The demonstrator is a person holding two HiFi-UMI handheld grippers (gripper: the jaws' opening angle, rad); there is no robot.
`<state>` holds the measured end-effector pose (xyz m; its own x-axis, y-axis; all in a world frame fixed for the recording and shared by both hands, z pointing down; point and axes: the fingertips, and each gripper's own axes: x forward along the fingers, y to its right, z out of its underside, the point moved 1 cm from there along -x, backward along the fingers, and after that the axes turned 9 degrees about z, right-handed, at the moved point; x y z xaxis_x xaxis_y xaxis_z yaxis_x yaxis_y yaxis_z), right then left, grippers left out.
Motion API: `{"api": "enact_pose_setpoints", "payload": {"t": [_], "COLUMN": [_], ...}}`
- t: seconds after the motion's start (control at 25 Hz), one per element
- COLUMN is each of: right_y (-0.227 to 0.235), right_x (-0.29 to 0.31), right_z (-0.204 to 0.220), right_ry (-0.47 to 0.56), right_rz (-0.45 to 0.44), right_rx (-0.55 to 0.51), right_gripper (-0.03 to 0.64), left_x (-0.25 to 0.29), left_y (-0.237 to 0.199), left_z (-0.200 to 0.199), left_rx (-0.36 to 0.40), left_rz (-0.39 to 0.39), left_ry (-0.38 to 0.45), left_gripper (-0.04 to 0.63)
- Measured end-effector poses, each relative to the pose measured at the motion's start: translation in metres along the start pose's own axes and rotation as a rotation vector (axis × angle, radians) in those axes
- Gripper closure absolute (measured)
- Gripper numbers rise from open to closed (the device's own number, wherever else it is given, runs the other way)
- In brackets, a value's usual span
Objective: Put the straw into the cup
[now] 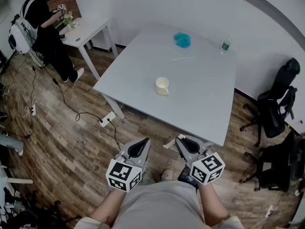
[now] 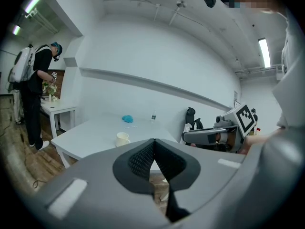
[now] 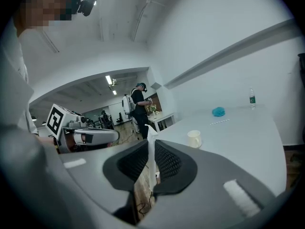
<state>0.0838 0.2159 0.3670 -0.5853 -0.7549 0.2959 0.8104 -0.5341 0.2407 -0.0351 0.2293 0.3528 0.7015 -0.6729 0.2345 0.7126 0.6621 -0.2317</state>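
While both grippers hang short of the table's point(image 1: 205, 109) near edge, the straw point(image 1: 183, 58) lies by its far edge, beyond the cup point(image 1: 162, 86). Left gripper point(image 1: 143, 141): jaws together, empty. Right gripper point(image 1: 180, 140) pinches a thin white strip point(image 3: 151, 151). Take the straw near one end.

Cream cup point(image 1: 162, 86) stands upright, well ahead of both grippers. Thin white straw point(image 1: 183, 58) lies flat, farther beyond the cup. White paper-like strip point(image 3: 151, 131) is pinched upright in the right gripper point(image 3: 151, 147).

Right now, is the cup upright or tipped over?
Upright: the cup stands on its base on the table, with its round opening facing up.
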Motion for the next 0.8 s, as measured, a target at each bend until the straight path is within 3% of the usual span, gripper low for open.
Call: {"api": "enact_pose_setpoints", "payload": {"t": [0.44,0.8], "right_y": [-0.035,-0.038], "right_x": [0.012,0.026], "right_z": [-0.002,-0.001], "right_ry": [0.033,0.016], "right_rz": [0.055,0.058], "right_rx": [-0.015,-0.017], "right_gripper": [0.568,0.568], "left_x": [-0.036,-0.033], "left_y": [-0.024,-0.035], "left_z": [-0.002,0.007], "left_rx": [0.03,0.004], "left_rz": [0.032,0.059], "left_ry": [0.017,0.01], "left_gripper": [0.577,0.577]}}
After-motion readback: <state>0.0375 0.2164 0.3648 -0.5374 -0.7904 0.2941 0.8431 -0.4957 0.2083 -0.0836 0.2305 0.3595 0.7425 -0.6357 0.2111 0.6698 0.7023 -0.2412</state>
